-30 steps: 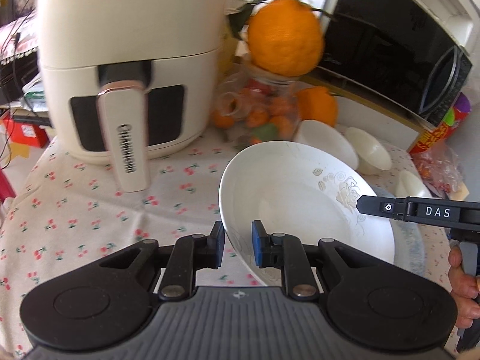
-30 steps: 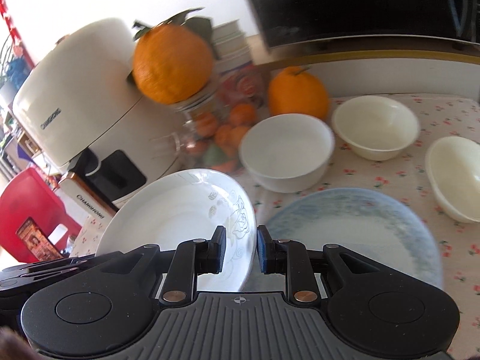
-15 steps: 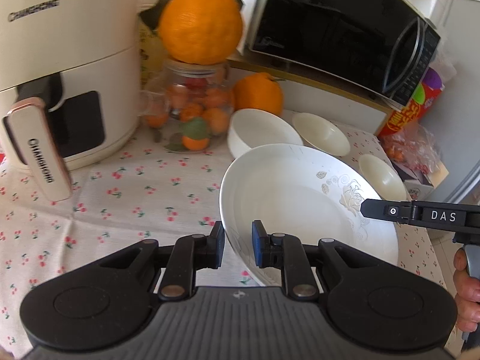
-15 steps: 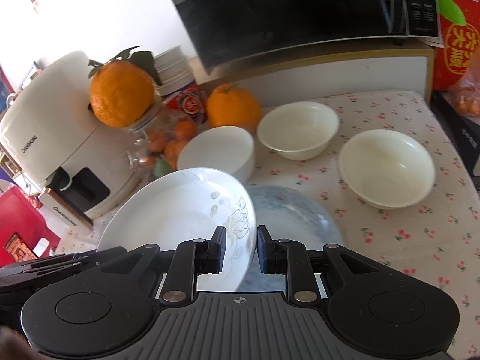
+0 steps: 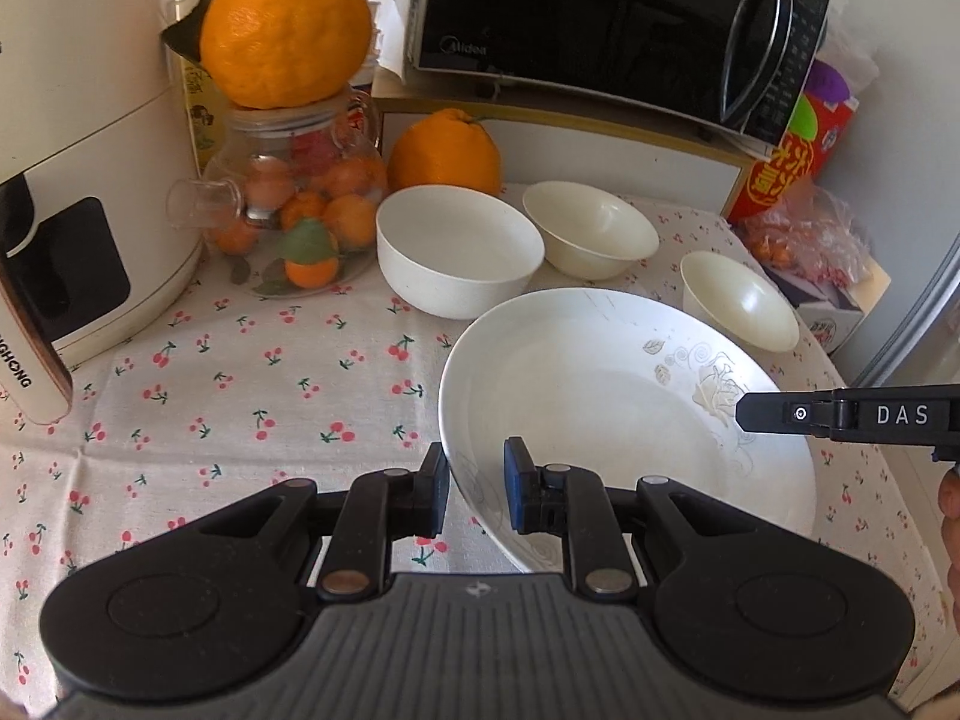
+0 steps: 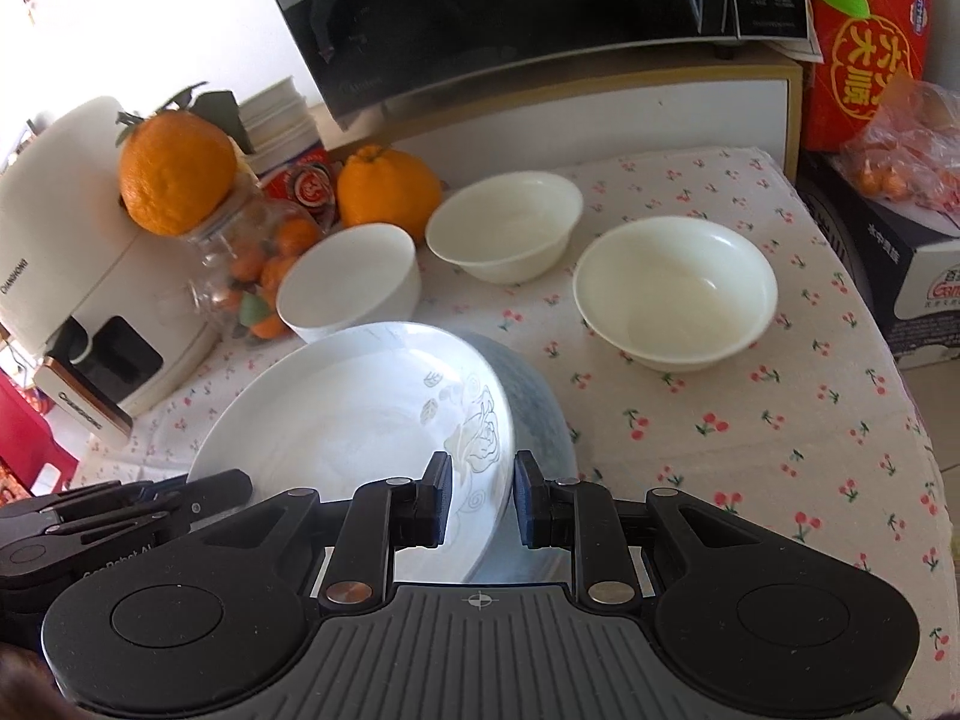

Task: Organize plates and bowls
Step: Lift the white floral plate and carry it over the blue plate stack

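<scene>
The left hand-held gripper point(image 5: 476, 495) is clenched on the near-left rim of a white plate point(image 5: 606, 414) with an embossed rose pattern — one finger outside the rim, the other inside. The right hand-held gripper point(image 6: 478, 507) grasps the same plate point(image 6: 360, 420) at its right rim, again with a finger on each side of the edge. In the left wrist view the right gripper's black finger marked "DAS" shows at the plate's right edge.

The white plate is held tilted over the near part of the bench point(image 5: 240, 384), which is covered with a cherry-print cloth. In the right wrist view a blue-grey plate point(image 6: 534, 396) lies on the cloth directly under and to the right of the white one; whether the two touch I cannot tell.

Beyond the plates stand three bowls: a straight-sided white bowl point(image 5: 459, 252) on the left, a cream bowl point(image 5: 591, 228) just beside it farther back, and another cream bowl point(image 6: 675, 291) to the right, apart from the others.

At far left sit a cream air fryer point(image 5: 78, 138) and a glass jar of small oranges point(image 5: 294, 210) with a large orange point(image 5: 285, 21) on top. A second large orange point(image 5: 444, 150) rests behind the white bowl — a black microwave point(image 5: 606, 24) stands on a raised shelf above.
</scene>
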Available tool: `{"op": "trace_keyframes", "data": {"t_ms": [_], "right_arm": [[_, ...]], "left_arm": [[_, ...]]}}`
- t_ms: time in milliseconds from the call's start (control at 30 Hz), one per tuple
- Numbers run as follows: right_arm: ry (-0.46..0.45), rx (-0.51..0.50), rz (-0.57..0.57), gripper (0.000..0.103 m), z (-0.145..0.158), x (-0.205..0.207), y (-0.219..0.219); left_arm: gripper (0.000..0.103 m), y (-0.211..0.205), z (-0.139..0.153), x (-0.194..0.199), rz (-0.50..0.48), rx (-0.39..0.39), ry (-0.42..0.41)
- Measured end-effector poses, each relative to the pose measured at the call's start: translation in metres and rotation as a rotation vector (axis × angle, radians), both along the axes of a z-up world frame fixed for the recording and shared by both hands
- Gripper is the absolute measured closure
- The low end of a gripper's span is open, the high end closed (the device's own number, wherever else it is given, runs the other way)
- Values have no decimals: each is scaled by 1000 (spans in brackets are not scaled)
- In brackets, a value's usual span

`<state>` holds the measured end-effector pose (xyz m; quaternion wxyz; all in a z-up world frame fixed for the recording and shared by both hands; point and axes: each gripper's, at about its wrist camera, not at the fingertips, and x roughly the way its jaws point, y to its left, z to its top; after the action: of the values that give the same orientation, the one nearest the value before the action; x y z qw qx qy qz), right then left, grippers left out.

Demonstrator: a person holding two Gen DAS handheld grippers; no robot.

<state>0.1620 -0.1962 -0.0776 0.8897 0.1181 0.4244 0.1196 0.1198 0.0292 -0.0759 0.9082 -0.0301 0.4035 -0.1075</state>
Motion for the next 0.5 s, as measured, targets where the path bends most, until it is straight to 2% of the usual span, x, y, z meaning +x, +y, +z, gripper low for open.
{"op": "trace_keyframes", "data": {"t_ms": [233,500], "right_arm": [[33,-30,3,81,-9,-1,-1],[25,-42,13,81,-10,-4,-1]], "left_arm": [[86,-12,-6,-1,-21,58,-9],[86,-17,-8,-1,-25,105,-26]]}}
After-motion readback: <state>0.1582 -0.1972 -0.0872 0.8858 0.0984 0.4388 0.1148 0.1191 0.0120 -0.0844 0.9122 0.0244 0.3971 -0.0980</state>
